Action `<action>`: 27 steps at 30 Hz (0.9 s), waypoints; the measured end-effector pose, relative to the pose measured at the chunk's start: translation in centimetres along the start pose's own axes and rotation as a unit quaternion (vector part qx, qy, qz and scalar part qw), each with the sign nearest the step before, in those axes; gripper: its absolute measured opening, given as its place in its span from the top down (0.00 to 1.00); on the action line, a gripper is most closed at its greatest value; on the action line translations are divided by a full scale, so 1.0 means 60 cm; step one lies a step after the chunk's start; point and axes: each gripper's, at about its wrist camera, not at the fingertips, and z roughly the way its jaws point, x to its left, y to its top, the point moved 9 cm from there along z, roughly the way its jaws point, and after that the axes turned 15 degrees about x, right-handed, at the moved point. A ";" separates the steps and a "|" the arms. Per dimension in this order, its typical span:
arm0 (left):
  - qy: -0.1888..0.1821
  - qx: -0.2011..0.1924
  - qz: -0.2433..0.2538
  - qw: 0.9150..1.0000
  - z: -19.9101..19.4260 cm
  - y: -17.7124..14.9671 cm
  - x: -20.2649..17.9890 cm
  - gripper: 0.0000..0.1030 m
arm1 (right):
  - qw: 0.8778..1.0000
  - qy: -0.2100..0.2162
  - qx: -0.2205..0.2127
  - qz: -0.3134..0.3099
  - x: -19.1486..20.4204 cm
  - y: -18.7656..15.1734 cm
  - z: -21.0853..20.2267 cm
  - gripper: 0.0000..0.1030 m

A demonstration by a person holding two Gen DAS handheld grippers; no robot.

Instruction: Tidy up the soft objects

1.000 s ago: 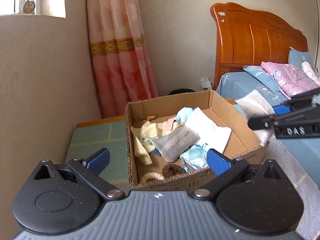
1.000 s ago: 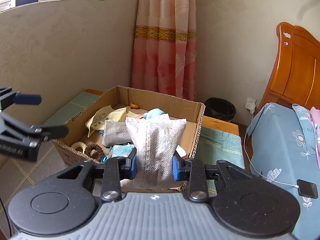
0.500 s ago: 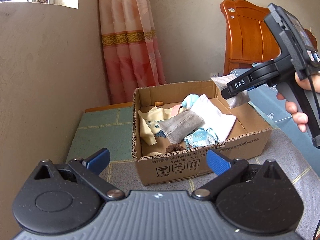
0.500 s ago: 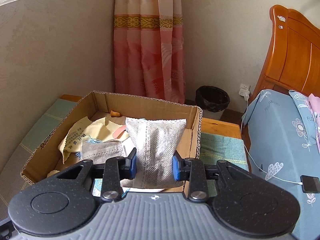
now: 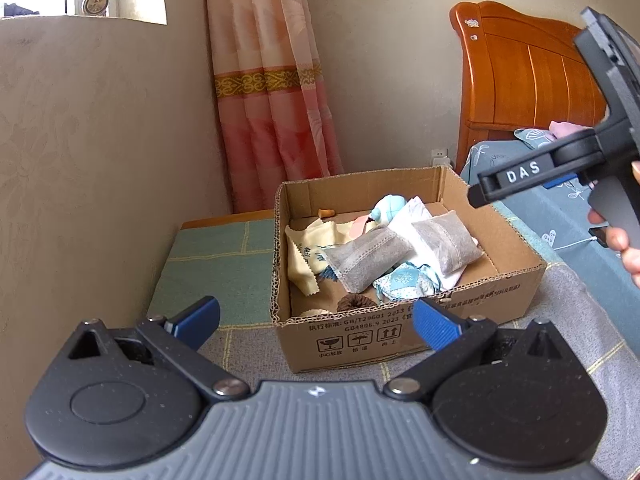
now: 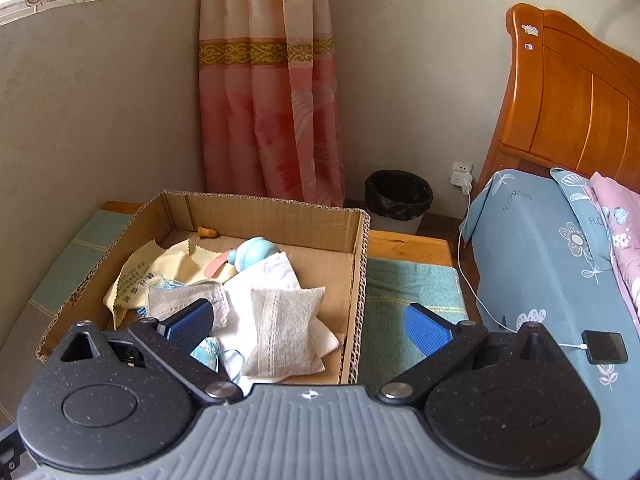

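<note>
An open cardboard box [image 5: 400,332] [image 6: 352,232] holds soft items: a yellow cloth [image 5: 306,256], a white cloth [image 5: 416,216], a blue round toy [image 5: 386,206] and two grey pouches. One grey pouch [image 6: 286,330] [image 5: 446,246] lies loose on the white cloth. My right gripper [image 6: 308,320] hovers over it with its jaws opening wide and the pads off the pouch. One finger [image 5: 520,180] of that gripper shows above the box's right side. The other grey pouch [image 5: 370,258] lies mid-box. My left gripper [image 5: 316,320] stands open before the box's front wall, holding nothing.
A bed with a blue sheet [image 6: 540,260] and a wooden headboard [image 6: 580,100] lies to the right. A phone [image 6: 604,346] on a charging cable rests on it. A black bin [image 6: 398,196] stands by the curtain [image 6: 268,80]. A green mat [image 5: 216,256] lies left of the box.
My right gripper moved over the box, opened and let go of the grey pouch, which now lies on the white cloth inside. My left gripper backed away from the box.
</note>
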 end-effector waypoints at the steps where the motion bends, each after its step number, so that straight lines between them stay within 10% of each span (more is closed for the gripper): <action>1: 0.000 0.001 -0.002 1.000 -0.002 0.000 0.000 0.01 | 1.000 -0.004 0.005 0.001 -0.001 -0.007 -0.005 0.00; 14: 0.001 0.049 -0.037 0.998 -0.025 0.002 -0.001 0.01 | 0.997 -0.041 0.048 0.047 0.016 -0.145 -0.091 0.00; 27: 0.001 0.066 -0.035 0.997 -0.040 0.000 -0.014 0.01 | 0.997 -0.032 0.035 0.059 0.027 -0.167 -0.125 0.00</action>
